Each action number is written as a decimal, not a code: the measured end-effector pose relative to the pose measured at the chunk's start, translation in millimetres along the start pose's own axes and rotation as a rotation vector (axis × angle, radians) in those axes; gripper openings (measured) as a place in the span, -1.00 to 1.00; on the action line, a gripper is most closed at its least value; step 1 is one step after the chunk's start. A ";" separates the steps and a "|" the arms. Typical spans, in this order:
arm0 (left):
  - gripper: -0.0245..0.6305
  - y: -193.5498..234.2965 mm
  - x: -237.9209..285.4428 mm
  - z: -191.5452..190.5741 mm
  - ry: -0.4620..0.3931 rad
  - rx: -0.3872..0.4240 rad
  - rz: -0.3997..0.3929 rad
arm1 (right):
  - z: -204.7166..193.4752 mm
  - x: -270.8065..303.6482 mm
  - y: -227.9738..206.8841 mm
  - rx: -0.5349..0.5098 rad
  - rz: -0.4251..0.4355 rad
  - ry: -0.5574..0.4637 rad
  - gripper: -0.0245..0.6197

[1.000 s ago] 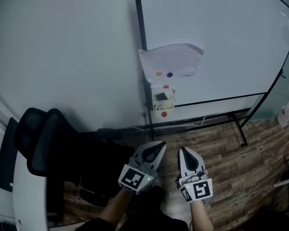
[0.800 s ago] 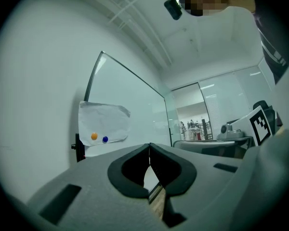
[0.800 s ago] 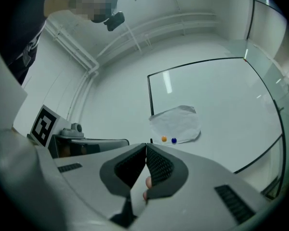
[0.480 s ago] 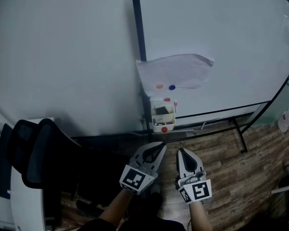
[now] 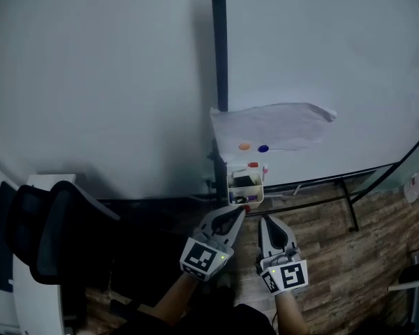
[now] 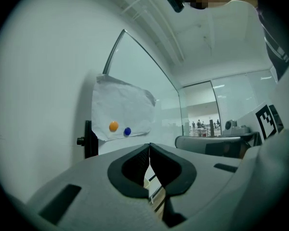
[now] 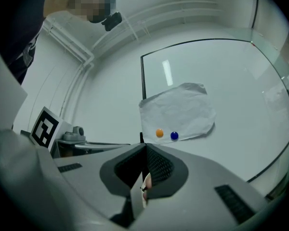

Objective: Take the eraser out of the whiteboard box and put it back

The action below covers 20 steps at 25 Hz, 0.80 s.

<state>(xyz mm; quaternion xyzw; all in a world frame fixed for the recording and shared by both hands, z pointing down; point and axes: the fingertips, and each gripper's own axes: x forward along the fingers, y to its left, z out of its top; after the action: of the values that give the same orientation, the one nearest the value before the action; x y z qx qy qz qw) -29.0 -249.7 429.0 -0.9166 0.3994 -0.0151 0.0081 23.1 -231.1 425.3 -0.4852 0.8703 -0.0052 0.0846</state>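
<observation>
The cream whiteboard box (image 5: 246, 195) hangs at the whiteboard's lower left corner, with the dark eraser (image 5: 243, 181) lying in it beside a red-capped marker (image 5: 253, 165). My left gripper (image 5: 239, 211) is shut and empty, its tips just below the box's front. My right gripper (image 5: 263, 219) is also shut and empty, a little lower and to the right of the box. In the left gripper view the left gripper (image 6: 150, 146) has its jaws touching, and in the right gripper view the right gripper (image 7: 145, 146) does too. Both point level at the board.
A crumpled paper sheet (image 5: 274, 126) is pinned above the box by an orange magnet (image 5: 244, 146) and a blue magnet (image 5: 263, 148). A black office chair (image 5: 52, 232) stands at the left. The whiteboard stand's leg (image 5: 348, 202) crosses the wooden floor at the right.
Both grippers have moved forward toward the whiteboard, so the box now sits just beyond their tips. Both stayed shut throughout.
</observation>
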 end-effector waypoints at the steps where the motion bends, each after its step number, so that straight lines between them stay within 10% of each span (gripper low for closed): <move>1: -0.91 4.8 2.5 -3.2 0.004 0.001 0.005 | -1.9 4.8 -1.4 -0.002 0.002 0.004 -0.91; 8: -0.91 20.7 24.8 -21.6 0.018 -0.046 0.041 | -13.5 34.5 -15.5 -0.016 0.040 0.026 -0.91; 20: -0.91 58.5 57.4 -58.5 0.138 -0.163 0.351 | -34.0 68.4 -45.1 0.062 0.241 0.066 -0.91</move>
<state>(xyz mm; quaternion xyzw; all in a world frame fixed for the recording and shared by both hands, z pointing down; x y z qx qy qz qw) -34.8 -331.7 487.1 -0.8273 0.5527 -0.0436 -0.0909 20.7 -315.3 453.2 -0.3737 0.9241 -0.0378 0.0707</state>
